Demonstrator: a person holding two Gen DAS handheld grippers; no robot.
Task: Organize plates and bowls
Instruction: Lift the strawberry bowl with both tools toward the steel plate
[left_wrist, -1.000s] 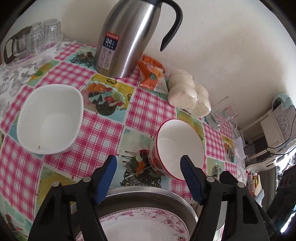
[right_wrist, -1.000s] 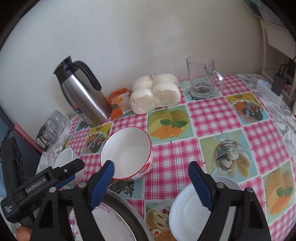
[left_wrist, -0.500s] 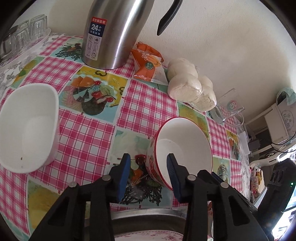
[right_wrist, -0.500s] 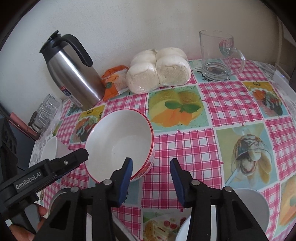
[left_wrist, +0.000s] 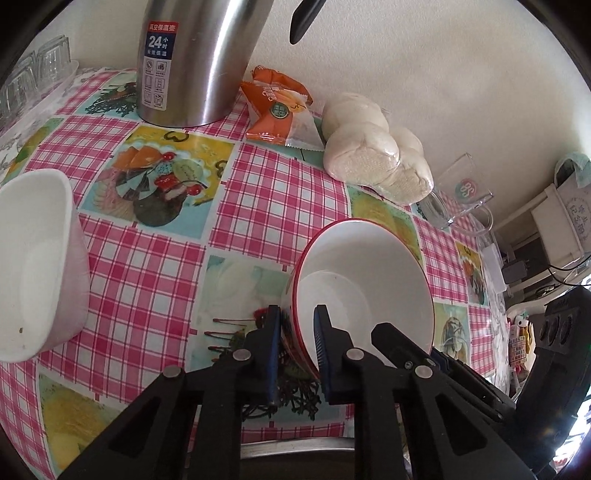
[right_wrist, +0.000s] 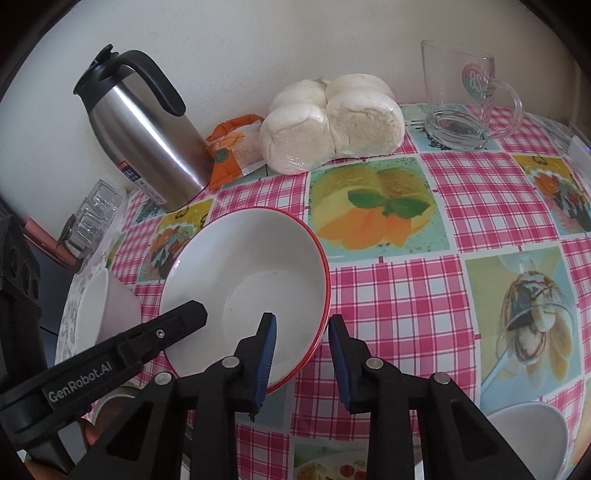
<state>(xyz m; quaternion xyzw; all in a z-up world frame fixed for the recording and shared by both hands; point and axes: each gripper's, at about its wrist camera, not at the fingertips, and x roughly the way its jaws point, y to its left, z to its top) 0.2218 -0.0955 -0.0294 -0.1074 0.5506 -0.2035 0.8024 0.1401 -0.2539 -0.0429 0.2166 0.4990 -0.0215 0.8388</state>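
Item: white ceramic bowl with red rim and floral outside (left_wrist: 364, 280), resting on checked pink tabletop (left_wrist: 155, 266), tilted toward its near edge, between steel vacuum jug (left_wrist: 192, 59) and a metal tray edge at bottom of left view

Left tool (left_wrist: 297, 350): jaws just closed, clamped on the bowl's near-left wall, one pad outside, one inside

Right tool (right_wrist: 301, 358): jaws just narrowed, straddling the near-right rim, gap visible beside outer pad; not gripping

Risks, judged:
- slip of glazed wall from thin pinch; bowl dropping, chipping
- uneven lift if only left side holds; bowl twisting
- knock against white square bowl (left_wrist: 35, 273) nearby
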